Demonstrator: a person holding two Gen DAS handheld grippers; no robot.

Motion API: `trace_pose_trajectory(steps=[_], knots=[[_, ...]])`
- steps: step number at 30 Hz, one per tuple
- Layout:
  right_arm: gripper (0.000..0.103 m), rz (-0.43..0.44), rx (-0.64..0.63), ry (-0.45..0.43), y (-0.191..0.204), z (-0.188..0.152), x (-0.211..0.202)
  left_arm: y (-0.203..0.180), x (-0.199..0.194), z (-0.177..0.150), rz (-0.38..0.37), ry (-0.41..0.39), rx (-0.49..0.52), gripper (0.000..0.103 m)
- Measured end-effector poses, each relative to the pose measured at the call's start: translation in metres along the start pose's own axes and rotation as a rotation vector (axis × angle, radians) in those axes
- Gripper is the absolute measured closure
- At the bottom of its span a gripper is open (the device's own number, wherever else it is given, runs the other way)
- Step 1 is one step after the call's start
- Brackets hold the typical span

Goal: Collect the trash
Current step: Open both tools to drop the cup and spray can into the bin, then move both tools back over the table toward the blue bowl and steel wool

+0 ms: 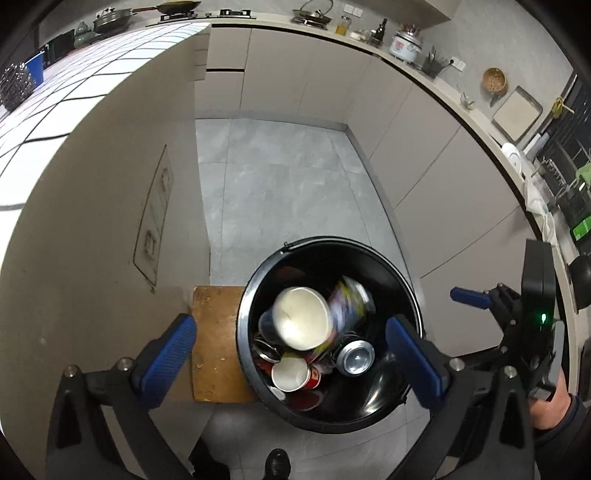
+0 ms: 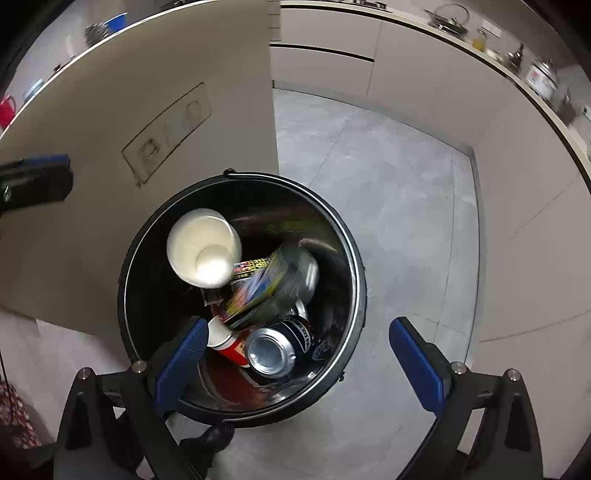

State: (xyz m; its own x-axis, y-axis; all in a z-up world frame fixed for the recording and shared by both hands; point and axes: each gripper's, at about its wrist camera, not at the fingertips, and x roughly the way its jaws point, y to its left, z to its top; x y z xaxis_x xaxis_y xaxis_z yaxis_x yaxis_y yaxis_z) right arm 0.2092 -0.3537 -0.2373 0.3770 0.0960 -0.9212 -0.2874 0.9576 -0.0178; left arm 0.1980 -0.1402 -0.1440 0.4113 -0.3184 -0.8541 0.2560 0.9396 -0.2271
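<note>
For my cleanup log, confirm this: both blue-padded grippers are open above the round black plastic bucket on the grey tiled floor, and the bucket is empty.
Wrong on one point: the round black plastic bucket is not empty. Both wrist views show a white paper cup, a silver aluminium can and other trash inside. The rest holds: the left gripper and right gripper are open above it.

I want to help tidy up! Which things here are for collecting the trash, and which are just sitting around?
For the job: black bin, white paper cup, colourful can, silver can, both open grippers.

Just sitting around: wooden board, rice cooker, kettle.
</note>
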Motion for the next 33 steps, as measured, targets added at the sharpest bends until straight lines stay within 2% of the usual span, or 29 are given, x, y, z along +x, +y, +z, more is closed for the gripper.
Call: trace_pose_trajectory(steps=[4, 7, 12, 16, 24, 33], knots=[[0.003, -0.006, 0.035, 0.029, -0.004, -0.001, 0.002, -0.008, -0.006, -0.009, 0.014, -0.006, 0.013, 0.000], [0.003, 0.007, 0.104, 0.052, -0.013, -0.002, -0.003, -0.018, -0.002, -0.002, 0.043, -0.008, 0.030, 0.000], [0.000, 0.024, 0.232, 0.035, -0.023, 0.001, -0.024, -0.025, -0.013, 0.000, 0.068, -0.030, 0.046, 0.000], [0.000, 0.011, 0.277, 0.028, -0.022, 0.008, -0.037, -0.032, -0.025, 0.003, 0.083, -0.054, 0.081, 0.000], [0.000, 0.031, 0.298, -0.044, -0.020, 0.034, -0.067, -0.016, -0.065, 0.018, 0.120, -0.133, 0.048, 0.000], [0.000, 0.082, 0.225, -0.126, 0.018, 0.087, -0.089, 0.030, -0.112, 0.024, 0.205, -0.233, -0.014, 0.000]])
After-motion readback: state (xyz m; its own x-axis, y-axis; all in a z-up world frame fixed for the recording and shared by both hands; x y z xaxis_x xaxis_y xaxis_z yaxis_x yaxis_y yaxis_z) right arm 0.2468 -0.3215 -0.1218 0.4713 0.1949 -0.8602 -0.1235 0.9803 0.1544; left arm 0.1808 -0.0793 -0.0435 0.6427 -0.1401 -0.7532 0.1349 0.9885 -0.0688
